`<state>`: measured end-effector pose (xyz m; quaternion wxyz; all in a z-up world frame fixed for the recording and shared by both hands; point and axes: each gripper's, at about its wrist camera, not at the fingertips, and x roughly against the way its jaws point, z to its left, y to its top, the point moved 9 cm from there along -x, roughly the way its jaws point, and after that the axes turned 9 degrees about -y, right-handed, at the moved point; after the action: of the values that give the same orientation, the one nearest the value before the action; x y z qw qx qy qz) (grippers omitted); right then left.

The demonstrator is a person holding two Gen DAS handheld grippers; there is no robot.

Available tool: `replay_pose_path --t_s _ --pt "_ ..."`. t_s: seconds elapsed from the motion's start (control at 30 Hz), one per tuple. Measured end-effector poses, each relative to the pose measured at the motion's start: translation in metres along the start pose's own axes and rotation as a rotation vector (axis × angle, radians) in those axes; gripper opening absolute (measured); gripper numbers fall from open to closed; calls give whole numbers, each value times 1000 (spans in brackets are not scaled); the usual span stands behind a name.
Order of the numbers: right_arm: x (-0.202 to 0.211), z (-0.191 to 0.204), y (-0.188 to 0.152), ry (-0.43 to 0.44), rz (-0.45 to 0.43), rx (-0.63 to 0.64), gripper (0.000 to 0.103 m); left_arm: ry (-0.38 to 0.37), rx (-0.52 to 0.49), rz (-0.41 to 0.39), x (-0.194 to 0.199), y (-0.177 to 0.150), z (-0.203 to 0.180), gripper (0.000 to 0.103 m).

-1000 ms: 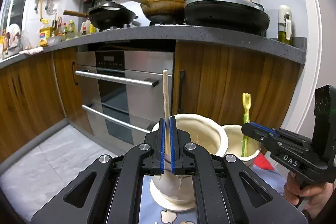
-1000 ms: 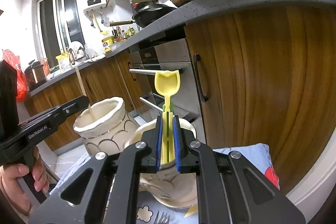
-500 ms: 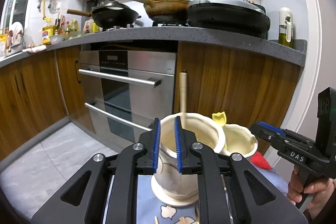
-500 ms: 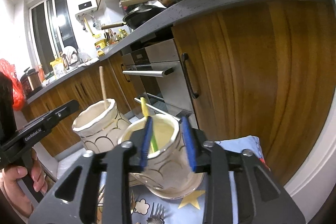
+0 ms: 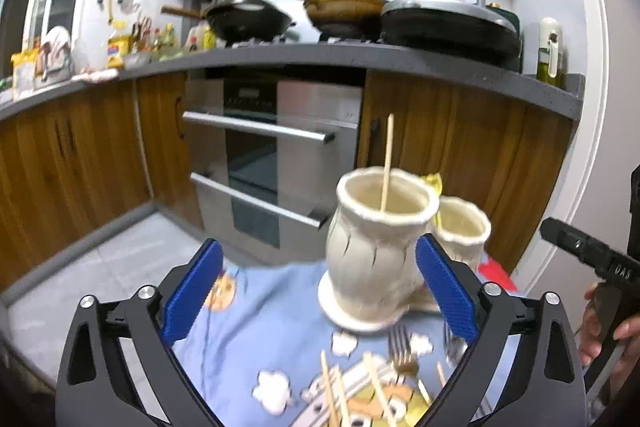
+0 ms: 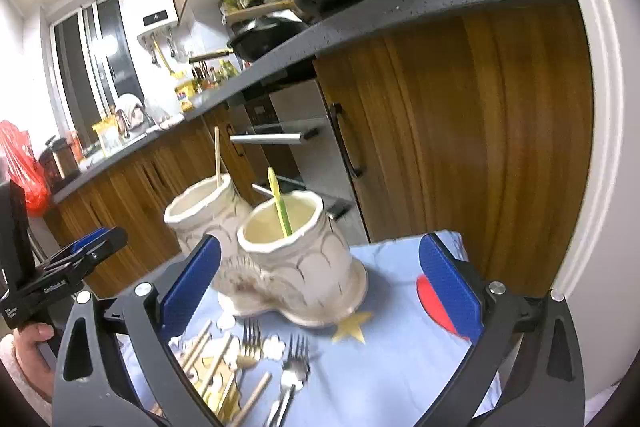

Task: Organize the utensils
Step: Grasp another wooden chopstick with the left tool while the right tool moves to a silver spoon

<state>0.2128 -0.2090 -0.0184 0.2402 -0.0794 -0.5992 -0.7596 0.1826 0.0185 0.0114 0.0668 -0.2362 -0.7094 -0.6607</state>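
Note:
Two cream ceramic jars stand side by side on a blue cartoon cloth (image 5: 256, 311). The taller jar (image 5: 376, 247) holds one wooden chopstick (image 5: 386, 163). The shorter jar (image 6: 296, 263) holds a yellow-green plastic utensil (image 6: 280, 207). Forks (image 6: 296, 359) and several loose chopsticks (image 6: 208, 351) lie on the cloth in front of the jars; they also show in the left wrist view (image 5: 400, 347). My left gripper (image 5: 320, 291) is wide open and empty, in front of the taller jar. My right gripper (image 6: 316, 283) is wide open and empty, in front of the shorter jar.
Wooden cabinets (image 5: 460, 155) and a steel oven (image 5: 276, 155) stand behind the jars under a grey counter (image 5: 360, 55) with pans. The cloth's far edge drops to a tiled floor (image 5: 100, 267). A white wall (image 6: 596, 147) lies to the right.
Both grippers opened wide, letting go of the chopstick and the yellow-green utensil, which now stand in the jars. Both grippers pulled back and upward from the jars.

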Motion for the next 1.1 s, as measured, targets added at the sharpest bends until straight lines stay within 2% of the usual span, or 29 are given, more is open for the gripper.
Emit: replay_pose_path --t_s 0.17,0.53,0.83,0.9,0.97,1.07,1.1 --pt "11 -5 -18 -53 42 32 98 40 28 77 13 -38 13 98" --pt "15 -14 -70 -114 195 67 98 114 65 345 15 -129 29 98" --pt "17 -8 -104 -120 263 125 98 123 -2 428 12 -148 17 95" --pt "18 -6 -106 -117 262 136 98 109 -1 436 11 -149 14 90" --pt "19 -3 -108 -111 263 148 98 89 -3 452 8 -151 9 71" --pt "20 3 -109 -87 263 173 98 60 -10 486 4 -155 1 51" --pt "21 5 -108 -81 258 186 98 47 -16 492 3 -155 -3 49"
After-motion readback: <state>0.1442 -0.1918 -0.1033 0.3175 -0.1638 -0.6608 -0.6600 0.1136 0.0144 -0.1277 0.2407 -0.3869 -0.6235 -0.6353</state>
